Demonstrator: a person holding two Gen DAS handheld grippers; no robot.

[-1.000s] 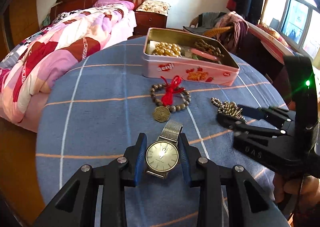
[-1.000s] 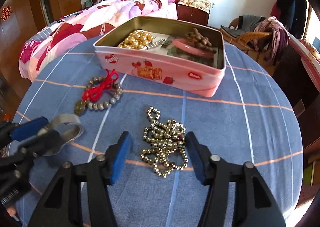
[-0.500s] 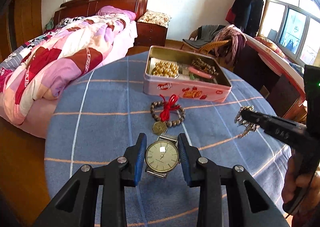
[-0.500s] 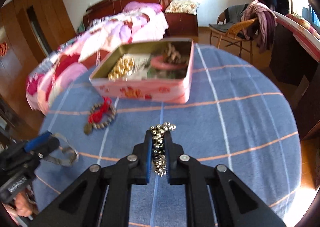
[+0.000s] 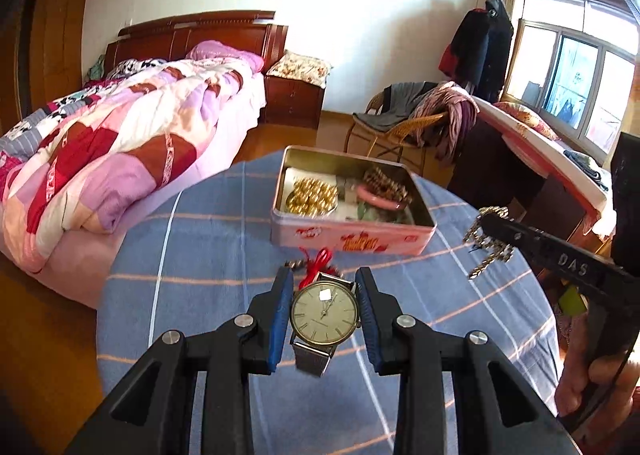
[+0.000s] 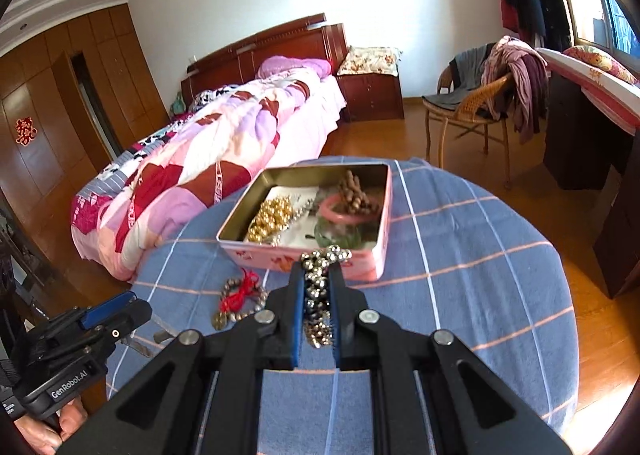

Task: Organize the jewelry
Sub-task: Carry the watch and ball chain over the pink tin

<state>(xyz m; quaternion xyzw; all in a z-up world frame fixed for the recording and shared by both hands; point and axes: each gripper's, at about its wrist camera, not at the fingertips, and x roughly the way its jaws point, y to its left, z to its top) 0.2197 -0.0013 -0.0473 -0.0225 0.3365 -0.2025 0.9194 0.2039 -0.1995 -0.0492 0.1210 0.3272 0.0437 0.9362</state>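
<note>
My left gripper [image 5: 324, 287] is shut on a gold-faced watch [image 5: 324, 315] with a mesh strap and holds it above the blue cloth. My right gripper [image 6: 318, 275] is shut on a silver bead chain [image 6: 320, 287], lifted above the table; the chain also shows in the left wrist view [image 5: 490, 245]. A pink tin box [image 5: 352, 237] stands open ahead, also seen in the right wrist view [image 6: 360, 263], holding gold beads [image 5: 312, 197], a pink bangle [image 6: 348, 211] and brown beads. A bead bracelet with a red tassel [image 6: 240, 297] lies on the cloth before the tin.
The round table has a blue checked cloth [image 6: 460, 255]. A bed with a pink quilt [image 5: 112, 147] stands at the left. A wicker chair with clothes [image 6: 472, 107] and a dark desk [image 6: 592, 127] stand at the right.
Both grippers have risen off the table with their loads: the left with the watch, the right closed on the bead chain and lifted it toward the tin.
</note>
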